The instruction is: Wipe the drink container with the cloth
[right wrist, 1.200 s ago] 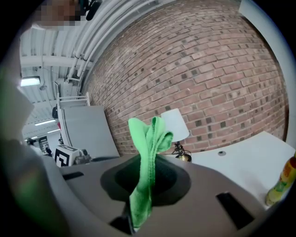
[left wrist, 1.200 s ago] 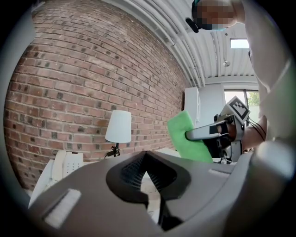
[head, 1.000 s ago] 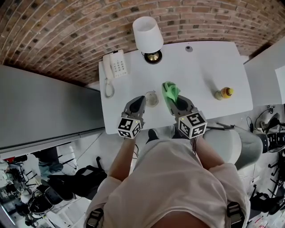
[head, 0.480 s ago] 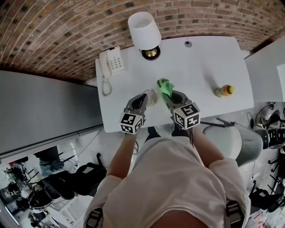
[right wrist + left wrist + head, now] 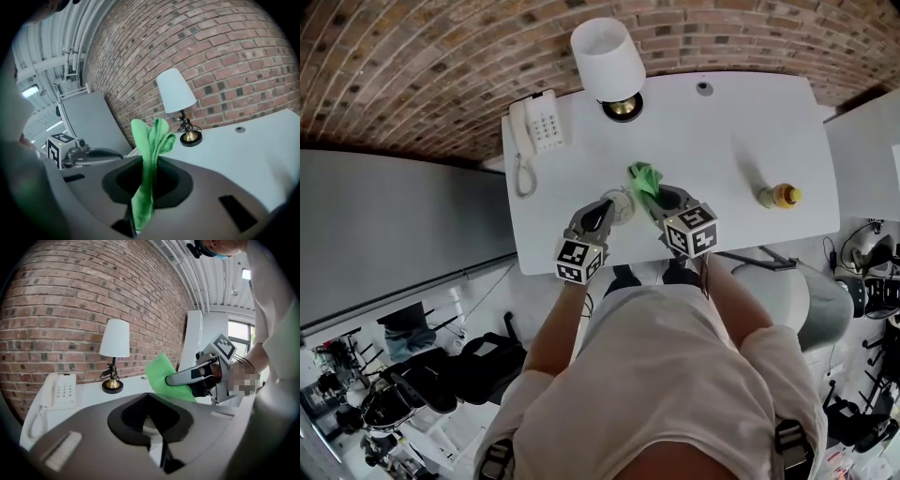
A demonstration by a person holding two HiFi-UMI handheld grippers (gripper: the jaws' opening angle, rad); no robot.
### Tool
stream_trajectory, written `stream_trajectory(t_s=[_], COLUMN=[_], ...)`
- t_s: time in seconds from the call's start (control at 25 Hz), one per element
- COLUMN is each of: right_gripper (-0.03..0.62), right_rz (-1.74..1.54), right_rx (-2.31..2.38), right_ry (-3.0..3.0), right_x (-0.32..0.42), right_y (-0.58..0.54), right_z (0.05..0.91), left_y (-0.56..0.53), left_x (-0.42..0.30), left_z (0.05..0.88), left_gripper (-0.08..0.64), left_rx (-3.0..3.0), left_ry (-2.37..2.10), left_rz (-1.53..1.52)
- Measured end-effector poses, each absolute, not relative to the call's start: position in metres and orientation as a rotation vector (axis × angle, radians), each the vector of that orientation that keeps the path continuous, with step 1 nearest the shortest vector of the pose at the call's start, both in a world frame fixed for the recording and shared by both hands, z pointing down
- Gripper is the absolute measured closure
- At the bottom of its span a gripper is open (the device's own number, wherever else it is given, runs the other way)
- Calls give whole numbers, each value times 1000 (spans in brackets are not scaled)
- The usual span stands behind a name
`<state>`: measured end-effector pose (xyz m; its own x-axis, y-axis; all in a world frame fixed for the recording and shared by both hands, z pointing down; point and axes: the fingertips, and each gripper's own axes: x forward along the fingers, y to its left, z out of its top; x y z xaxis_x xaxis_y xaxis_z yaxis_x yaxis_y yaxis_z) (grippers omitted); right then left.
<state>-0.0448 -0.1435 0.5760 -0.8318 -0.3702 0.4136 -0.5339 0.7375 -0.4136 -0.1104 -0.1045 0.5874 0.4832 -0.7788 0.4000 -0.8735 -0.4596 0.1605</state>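
A small clear drink container (image 5: 620, 204) is held over the front of the white table (image 5: 722, 150), pinched in my left gripper (image 5: 606, 210), which is shut on it. Only a pale sliver of it (image 5: 149, 426) shows between the jaws in the left gripper view. My right gripper (image 5: 659, 195) is shut on a green cloth (image 5: 643, 178), which stands up in folds (image 5: 151, 150) from its jaws. The cloth (image 5: 161, 373) hangs just right of the container and close to it; whether they touch I cannot tell.
A white-shaded lamp (image 5: 607, 58) and a white telephone (image 5: 534, 127) stand at the table's back left. A small yellow-capped bottle (image 5: 778, 196) stands at the right. A brick wall runs behind. A chair (image 5: 787, 291) stands by the front edge.
The right gripper has brought the green cloth leftward, closer to the container in the left gripper. The left gripper has kept its grip and shifted only slightly.
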Motion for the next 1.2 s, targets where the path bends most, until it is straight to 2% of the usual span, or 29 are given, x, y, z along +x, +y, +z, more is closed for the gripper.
stream_trajectory(t_s=[0.4,0.84,1.2], right_gripper=[549,549,549], right_rz=[883,1164,1231], right_rx=[547,404,336], right_ry=[-2637,-2600,-2540], right_x=[-62,-67,-71], right_y=[-152,-141,-142], right_z=[600,633,664], left_y=[-106,-104,-104], left_x=[-108,-109,-109], left_z=[588,588,587], left_gripper=[554,554,554], left_rx=[2416,2434,2437], left_ry=[-1396,-1411,-1428], left_rz=[396,390,390])
